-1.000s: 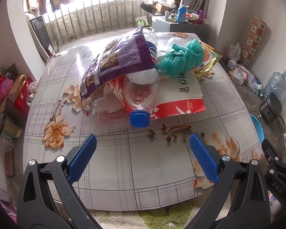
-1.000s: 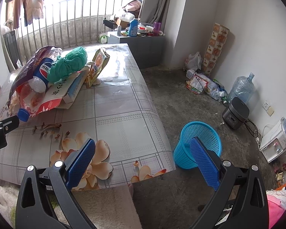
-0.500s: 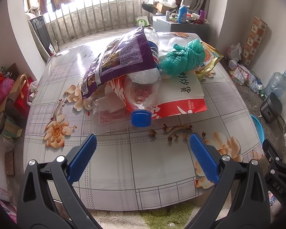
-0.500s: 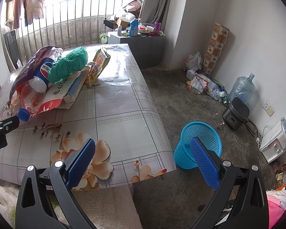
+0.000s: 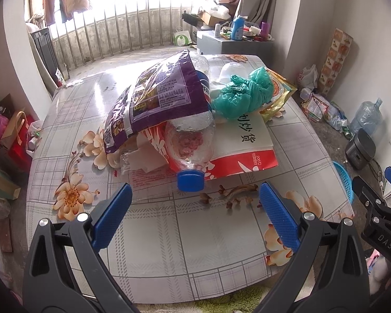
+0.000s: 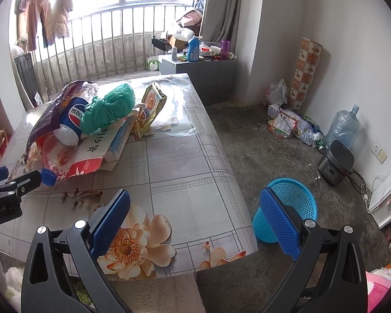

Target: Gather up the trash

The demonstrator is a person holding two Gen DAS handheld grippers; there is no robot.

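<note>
**Both tools spread over the desk, trash piled at its far side**

The desk (image 5: 169, 234), covered in a flowered cloth, fills most of the left view. A heap of trash lies on its far half. The red-and-white bag (image 5: 247, 143) lies flat at the bottom of the heap. A purple bag (image 5: 159, 96) leans over the left of it. A clear bottle (image 5: 193, 140) lies on the red-and-white bag, partly under the purple one, its blue cap (image 5: 190, 180) pointing toward the left tool (image 5: 195, 203). A crumpled green bag (image 5: 239, 96) sits on top at the right, with a yellow packet (image 5: 279, 96) just beside it at the desk's right edge.

On the floor right of the desk stands a blue basket (image 6: 297, 195), upright and well apart from the heap.

The left tool hangs above the desk's near part, jaws wide apart, holding nothing, the cap near its gap. The right tool (image 6: 195, 208) hangs over the desk's near right corner, jaws likewise apart and empty, the basket behind its right finger.
</note>
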